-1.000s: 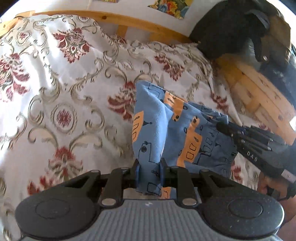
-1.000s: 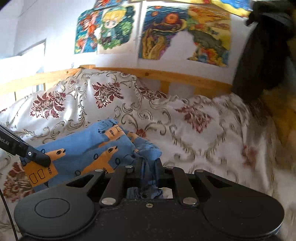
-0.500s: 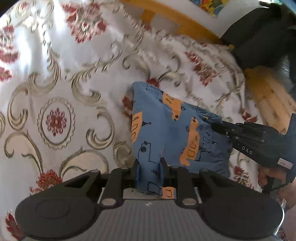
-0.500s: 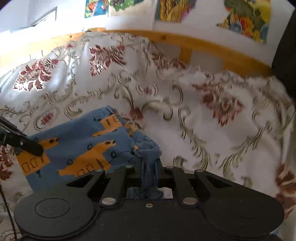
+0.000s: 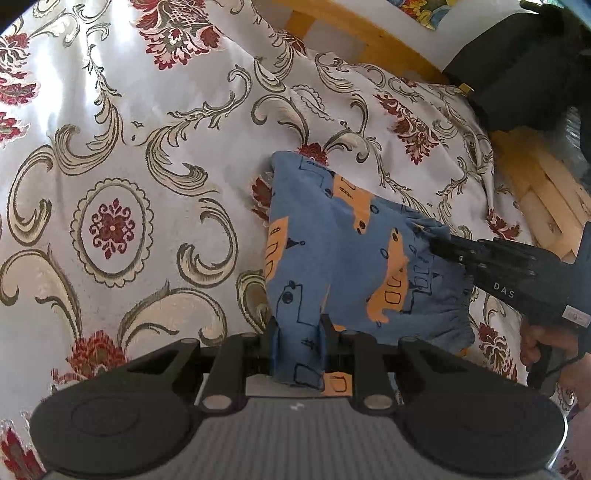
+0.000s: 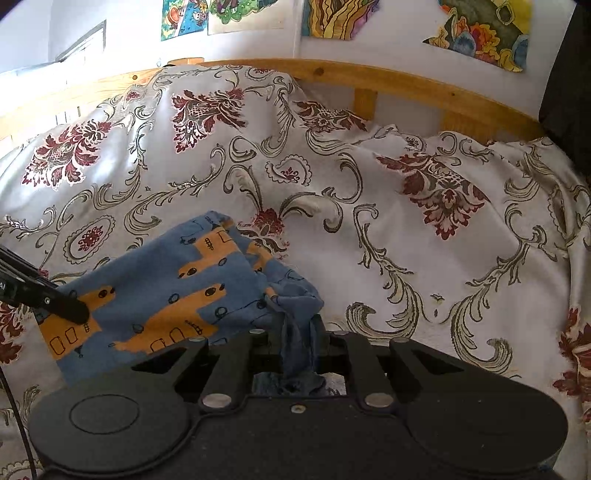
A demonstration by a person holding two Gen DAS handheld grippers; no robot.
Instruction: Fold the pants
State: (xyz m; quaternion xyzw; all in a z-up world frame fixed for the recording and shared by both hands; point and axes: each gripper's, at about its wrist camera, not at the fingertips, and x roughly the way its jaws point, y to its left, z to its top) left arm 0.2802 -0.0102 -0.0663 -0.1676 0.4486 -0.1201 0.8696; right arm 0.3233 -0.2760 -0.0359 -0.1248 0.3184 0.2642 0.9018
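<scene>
Blue pants [image 5: 332,258] with orange print sit center frame in left view, lower left in right view, stretched between both claws above bed cover [image 5: 129,166]. Left claw [image 5: 298,332] clamped on one corner, fabric bunched between fingers. Right claw [image 6: 298,332] pinching gathered waistband end. Wooden bed frame [image 6: 388,79] along top, posters [image 6: 480,33] on wall.

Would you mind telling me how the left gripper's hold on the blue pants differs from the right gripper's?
The left gripper clamps a fairly flat, smooth fold of the pants, printed with dark outlines; the right gripper pinches a crumpled, gathered bunch. Cloth sticks out behind the left gripper as a flat edge with an orange patch, but behind the right one as a rumpled wad. Both are shut on the same garment above the floral bedspread.
</scene>
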